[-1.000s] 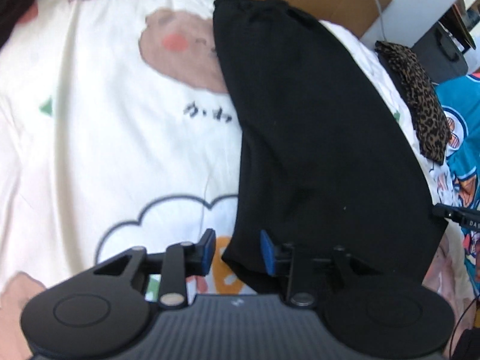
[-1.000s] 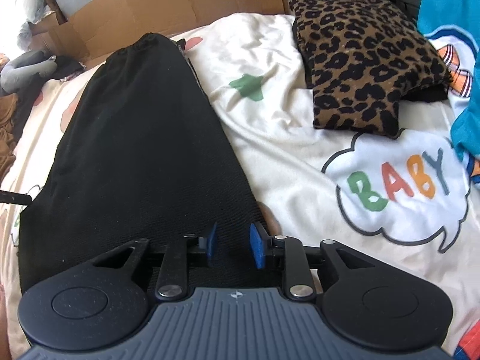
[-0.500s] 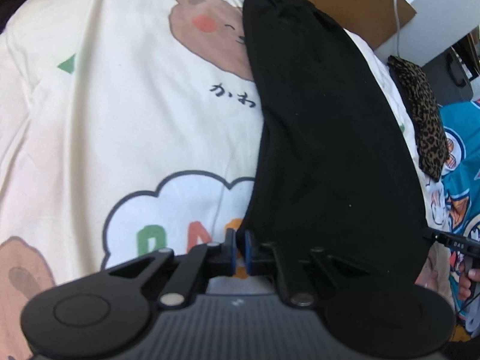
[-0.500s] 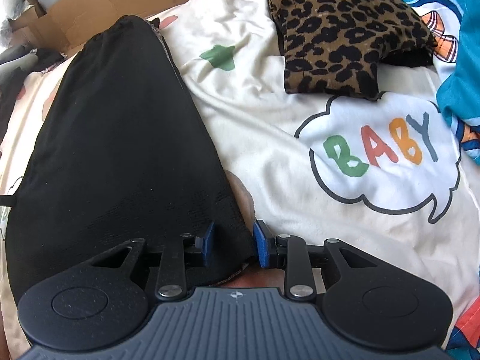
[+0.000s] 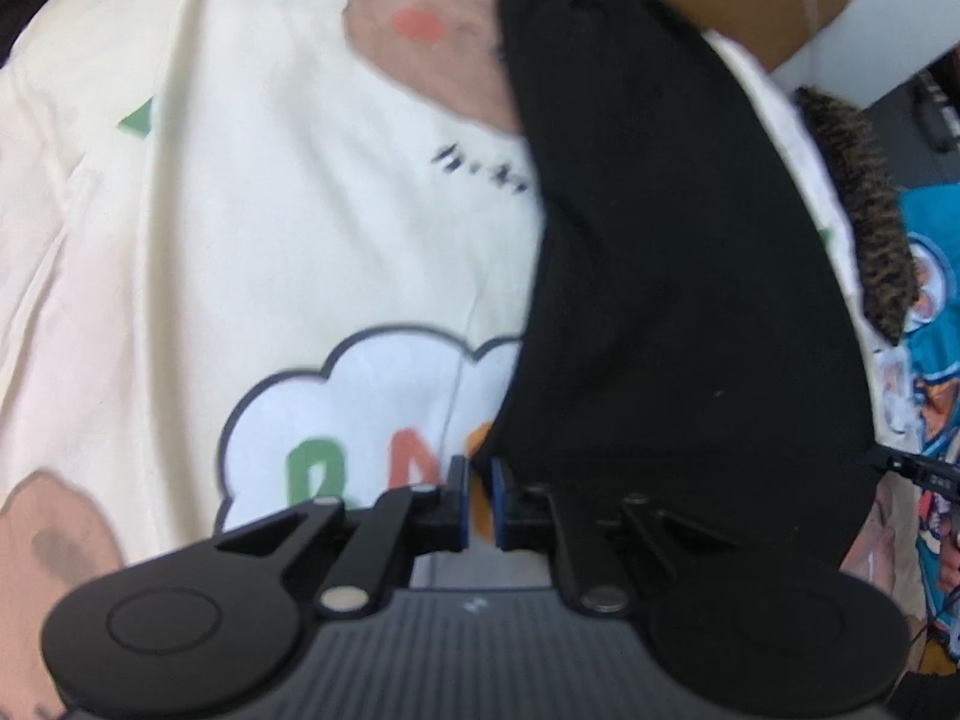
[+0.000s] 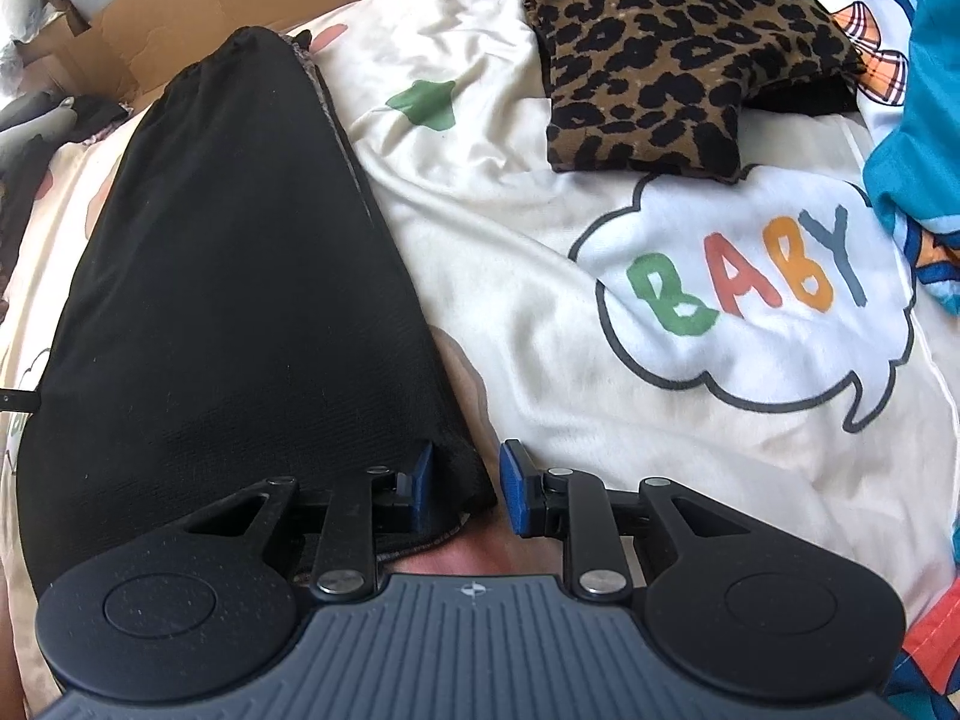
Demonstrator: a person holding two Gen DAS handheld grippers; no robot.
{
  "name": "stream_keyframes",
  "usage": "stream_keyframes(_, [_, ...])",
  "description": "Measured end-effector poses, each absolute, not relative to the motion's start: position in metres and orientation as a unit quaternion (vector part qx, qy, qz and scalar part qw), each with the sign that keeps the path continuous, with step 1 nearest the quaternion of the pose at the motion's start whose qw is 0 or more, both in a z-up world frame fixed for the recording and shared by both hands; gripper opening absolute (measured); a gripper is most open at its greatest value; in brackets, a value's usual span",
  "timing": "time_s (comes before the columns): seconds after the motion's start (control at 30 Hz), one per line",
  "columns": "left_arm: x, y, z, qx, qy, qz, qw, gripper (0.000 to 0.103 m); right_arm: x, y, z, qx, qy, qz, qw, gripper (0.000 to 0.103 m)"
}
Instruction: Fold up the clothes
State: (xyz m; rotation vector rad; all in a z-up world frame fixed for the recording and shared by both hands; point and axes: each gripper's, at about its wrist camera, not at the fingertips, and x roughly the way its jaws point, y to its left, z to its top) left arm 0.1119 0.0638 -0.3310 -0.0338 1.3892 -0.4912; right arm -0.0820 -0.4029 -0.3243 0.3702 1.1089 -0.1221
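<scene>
A long black knit garment [image 6: 240,312] lies flat on a cream plush blanket [image 6: 516,324] printed with cartoon bears and white speech clouds, its gathered end toward the blanket's far edge by the brown cardboard [image 6: 198,12] and its wide hem at the near edge.

The left gripper [image 5: 478,495] sits at the hem's left corner. Its blue-padded fingers [image 5: 461,498] stand nearly together with only a narrow slit between them; the view is blurred, and it cannot be told whether any cloth is pinched there. The black fabric [image 5: 672,276] runs just beside the right-hand finger and stretches away up the blanket.

The right gripper [image 6: 465,489] is at the hem's right corner, its jaws partly apart. The corner of the garment lies in the gap between the blue pads [image 6: 513,486], touching the left one and clear of the right one, so the cloth is straddled and not clamped.

A folded leopard-print cloth [image 6: 672,54] rests near the blanket's far right corner, well apart from the black garment, just beyond a cloud reading "BABY" [image 6: 750,276]. A teal printed fabric [image 6: 924,120] lies along the right edge.
</scene>
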Motion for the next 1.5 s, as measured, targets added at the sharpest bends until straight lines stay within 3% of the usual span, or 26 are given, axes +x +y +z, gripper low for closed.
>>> stream_keyframes(0.23, [0.124,0.052,-0.284,0.042,0.646,-0.228,0.727,0.016,-0.079,-0.408,-0.307,0.173,0.526,-0.050,0.831,0.032])
stream_keyframes(0.37, [0.134,0.040,-0.247,0.045,0.656,-0.220,0.721,0.032,-0.074,-0.409,-0.282,0.179,0.531,-0.039,0.827,0.034])
stream_keyframes(0.47, [0.140,0.036,-0.224,0.010,0.675,-0.196,0.712,0.033,-0.065,-0.410,-0.252,0.195,0.528,-0.045,0.825,0.047])
stream_keyframes(0.57, [0.140,0.027,-0.205,0.003,0.687,-0.177,0.705,0.035,-0.049,-0.401,-0.218,0.182,0.534,-0.034,0.825,0.052])
stream_keyframes(0.97, [0.099,-0.002,-0.153,-0.015,0.657,-0.170,0.734,0.038,-0.008,-0.372,-0.110,0.175,0.548,-0.011,0.818,0.062])
stream_keyframes(1.27, [0.088,-0.014,-0.125,-0.037,0.640,-0.155,0.752,0.039,0.010,-0.342,-0.060,0.093,0.592,0.007,0.801,0.065])
stream_keyframes(1.5, [0.078,-0.014,-0.122,-0.060,0.624,-0.130,0.768,0.039,-0.002,-0.339,-0.038,0.115,0.565,-0.002,0.817,0.067])
